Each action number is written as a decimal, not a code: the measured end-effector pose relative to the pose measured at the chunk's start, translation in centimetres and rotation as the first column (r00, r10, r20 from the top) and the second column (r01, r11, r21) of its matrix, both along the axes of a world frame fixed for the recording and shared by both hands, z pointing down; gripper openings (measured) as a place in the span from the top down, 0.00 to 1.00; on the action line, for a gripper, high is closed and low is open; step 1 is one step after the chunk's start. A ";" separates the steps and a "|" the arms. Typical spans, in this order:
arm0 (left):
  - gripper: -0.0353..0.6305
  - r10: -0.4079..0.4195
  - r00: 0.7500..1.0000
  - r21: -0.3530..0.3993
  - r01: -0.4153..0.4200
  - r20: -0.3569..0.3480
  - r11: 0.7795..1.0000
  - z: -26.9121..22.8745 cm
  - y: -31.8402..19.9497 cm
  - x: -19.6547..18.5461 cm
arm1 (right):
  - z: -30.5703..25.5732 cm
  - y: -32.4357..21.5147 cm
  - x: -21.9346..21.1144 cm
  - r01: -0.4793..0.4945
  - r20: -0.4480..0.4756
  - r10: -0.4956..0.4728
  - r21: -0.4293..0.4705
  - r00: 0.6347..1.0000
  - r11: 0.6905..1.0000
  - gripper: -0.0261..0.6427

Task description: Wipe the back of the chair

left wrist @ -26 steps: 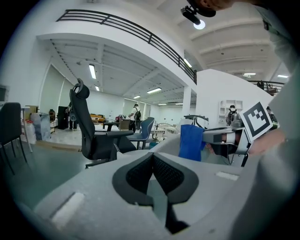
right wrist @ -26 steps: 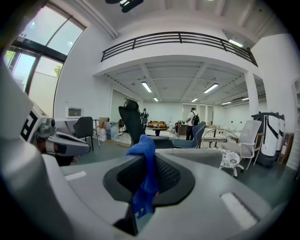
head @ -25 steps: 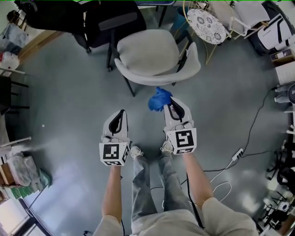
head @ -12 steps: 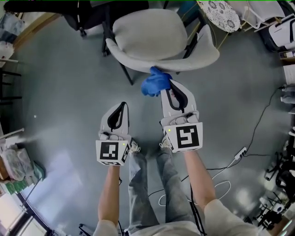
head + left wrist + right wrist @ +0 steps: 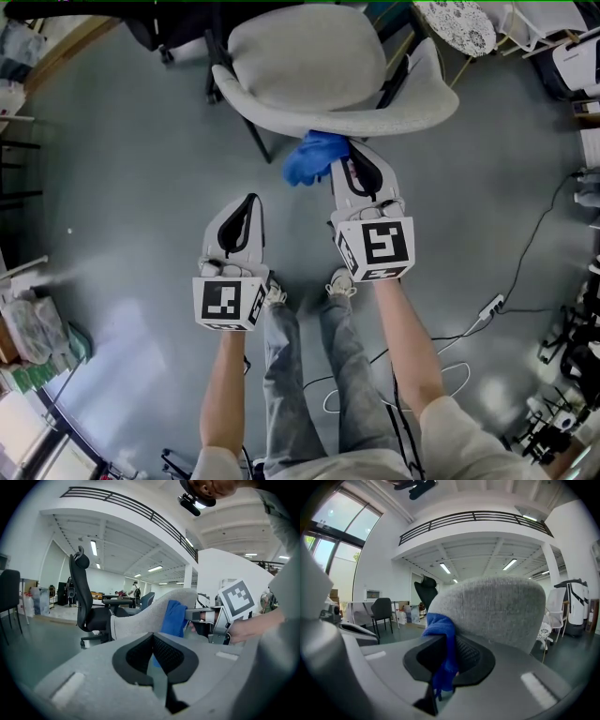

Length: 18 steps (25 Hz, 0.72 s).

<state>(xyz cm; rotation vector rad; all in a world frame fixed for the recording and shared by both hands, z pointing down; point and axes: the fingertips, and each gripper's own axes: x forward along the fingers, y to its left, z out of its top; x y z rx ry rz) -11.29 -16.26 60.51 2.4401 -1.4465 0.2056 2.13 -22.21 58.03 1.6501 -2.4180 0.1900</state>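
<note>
My right gripper [image 5: 349,157], clenched on the crumpled blue cloth [image 5: 313,156], has closed the gap: the cloth now touches the grey fabric chair's curved back [image 5: 375,120], upper centre of the head view. Wiping can start. My left gripper [image 5: 246,204] is closed on nothing, idle at centre left

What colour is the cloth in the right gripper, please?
The cloth is blue; clearest in right gripper view.

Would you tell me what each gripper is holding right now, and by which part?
The right gripper clamps the blue cloth near its bunched middle; the left gripper holds nothing.
</note>
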 end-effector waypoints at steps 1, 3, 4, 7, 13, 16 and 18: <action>0.94 0.001 1.000 -0.002 -0.001 0.001 1.000 0.1 -0.1 0.0 | 0.7 -0.1 0.1 -0.005 0.005 0.005 -0.015 1.000 1.000 0.90; 0.94 0.002 1.000 -0.005 -0.002 0.002 1.000 0.5 -0.2 -0.1 | 2.2 -0.3 0.2 -0.013 0.013 0.013 -0.044 1.000 0.999 0.90; 0.94 0.001 1.000 -0.008 -0.001 0.002 1.000 0.8 -0.2 -0.3 | 2.9 -0.4 0.2 -0.015 0.011 0.015 -0.057 1.000 0.998 0.90; 0.94 -0.006 1.000 -0.018 0.006 -0.001 1.000 1.1 -0.3 -0.7 | 5.3 -0.6 0.3 -0.017 0.000 0.017 -0.100 1.000 0.995 0.90; 0.94 0.007 1.000 -0.022 -0.007 -0.009 1.000 1.2 -0.8 -0.1 | 10.4 -1.5 0.8 -0.051 0.011 0.054 -0.202 0.998 0.978 0.90; 0.94 0.003 1.000 -0.028 -0.003 -0.016 1.000 1.3 -1.0 -0.3 | 12.4 -1.9 0.9 -0.058 0.006 0.061 -0.230 0.998 0.971 0.90; 0.94 0.004 1.000 -0.025 -0.004 -0.016 1.000 1.2 -1.2 -0.2 | 13.7 -2.4 0.7 -0.047 -0.010 0.046 -0.249 0.999 0.967 0.90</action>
